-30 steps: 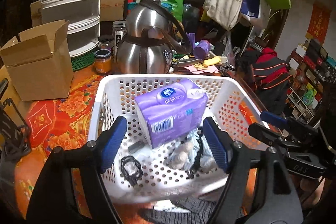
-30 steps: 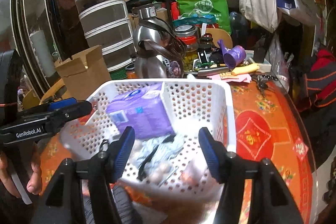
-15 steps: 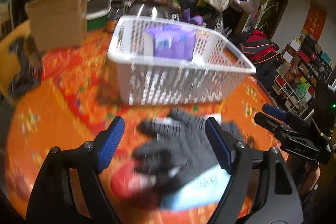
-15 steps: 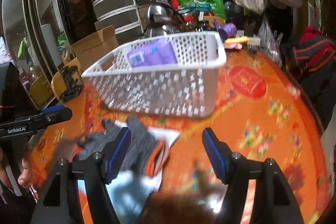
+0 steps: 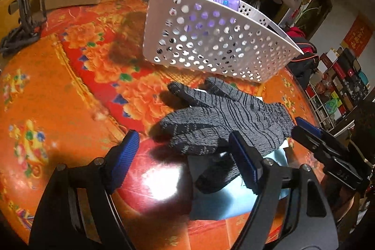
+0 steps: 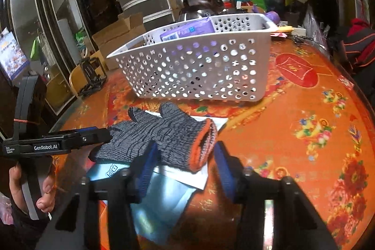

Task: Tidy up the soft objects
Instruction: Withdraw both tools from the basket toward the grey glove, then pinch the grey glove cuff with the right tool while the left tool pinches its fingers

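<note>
Grey knit glove [image 5: 225, 118] lies flat on the desk [image 5: 58, 95], on a blue mask packet [image 6: 159, 200], just near of the white perforated basket [image 5: 211, 43] holding a purple tissue pack [image 6: 187, 31]. Left tool [image 5: 185, 163] and right tool [image 6: 185, 164] both spread apart, gripping nothing, low by the glove

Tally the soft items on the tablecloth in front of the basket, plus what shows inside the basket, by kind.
Grey knit glove: 1
Flat light-blue packet under the glove: 1
Purple tissue pack inside the white basket: 1
Total: 3
Anything else in the basket is hidden behind its wall.
</note>
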### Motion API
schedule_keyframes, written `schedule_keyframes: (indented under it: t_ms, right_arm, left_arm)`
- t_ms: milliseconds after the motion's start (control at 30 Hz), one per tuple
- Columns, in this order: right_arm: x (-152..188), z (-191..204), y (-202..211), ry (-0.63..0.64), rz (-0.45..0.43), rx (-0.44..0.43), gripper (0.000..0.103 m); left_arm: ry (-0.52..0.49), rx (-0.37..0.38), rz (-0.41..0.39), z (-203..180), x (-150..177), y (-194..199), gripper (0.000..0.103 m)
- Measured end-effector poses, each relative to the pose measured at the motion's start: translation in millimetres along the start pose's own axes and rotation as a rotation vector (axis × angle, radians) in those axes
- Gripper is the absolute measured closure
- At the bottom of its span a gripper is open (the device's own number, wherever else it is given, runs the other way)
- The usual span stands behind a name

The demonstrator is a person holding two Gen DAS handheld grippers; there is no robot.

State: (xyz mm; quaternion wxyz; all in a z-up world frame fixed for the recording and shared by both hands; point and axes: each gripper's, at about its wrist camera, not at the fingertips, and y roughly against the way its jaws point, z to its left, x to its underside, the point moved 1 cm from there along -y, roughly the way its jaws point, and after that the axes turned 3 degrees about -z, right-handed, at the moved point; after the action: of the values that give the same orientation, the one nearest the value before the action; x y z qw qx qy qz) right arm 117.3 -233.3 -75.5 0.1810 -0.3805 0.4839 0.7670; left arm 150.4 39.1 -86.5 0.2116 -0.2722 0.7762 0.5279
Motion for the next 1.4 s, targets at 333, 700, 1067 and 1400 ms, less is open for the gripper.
schedule_keyframes:
  t_ms: [333,700,1067,1400]
  right_arm:
    - [0.6,6.4,-6.3,0.034,-0.003,0.038,0.089]
    - [4.2,8.6,4.9,0.063,-0.049,0.044,0.096]
    - [1.8,14.4,21.0,0.080,-0.091,0.041,0.096]
    - [-10.4,31.7,48.5,0.127,-0.153,0.049,0.097]
  left_arm:
    - [-0.007,0.004,0.000,-14.9,-1.5,-7.4,0.075]
    - [-0.046,0.002,-0.095,-19.6,2.6,15.3,0.095]
    - [-0.057,0.009,-0.149,-22.9,5.9,33.5,0.097]
    - [-0.094,0.025,-0.229,-40.8,-7.0,73.5,0.097]
